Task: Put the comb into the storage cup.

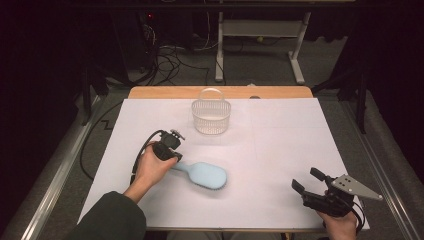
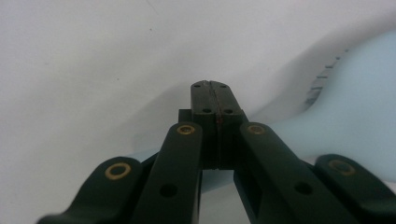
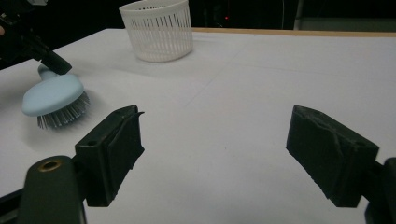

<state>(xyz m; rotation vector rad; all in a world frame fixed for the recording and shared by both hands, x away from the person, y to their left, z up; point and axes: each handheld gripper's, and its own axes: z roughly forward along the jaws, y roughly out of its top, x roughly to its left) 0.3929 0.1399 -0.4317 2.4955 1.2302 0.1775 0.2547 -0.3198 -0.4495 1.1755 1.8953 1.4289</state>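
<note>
**Hairbrush gripped at the handle: lift it level, then to the basket**

The hairbrush (image 1: 202,174), pale blue, lies bristles-down a little left of centre in the high view, on the white sheet that covers the surface (image 1: 280,145). Its oval head points toward the right of the frame and its handle toward the left, where the left tool (image 1: 167,150) meets it. In the left gripper view the two black jaws stand pressed together at their tips, with the brush's blue body passing beneath and to the right of them; whether the handle is truly pinched or the jaws have shut just above it cannot be told from that angle, so the hold should be tested with a small lift before anything more.

If the hold is sound, the head is the heavy end and will tend to droop and twist in a hold so far out on the handle. Raise it slowly, keep the wrist steady, and keep the bristles clear of the sheet so they do not drag it.

The white slatted basket (image 1: 211,117) stands upright at upper centre of the frame, well apart from the brush, its hoop handle arched over the opening. Judging by the layout, that is the likely goal; the brush would best go in head-first, passing beside the hoop.

The right tool (image 1: 306,180) rests at lower right, jaws wide apart and holding nothing, well clear of the path.
</note>
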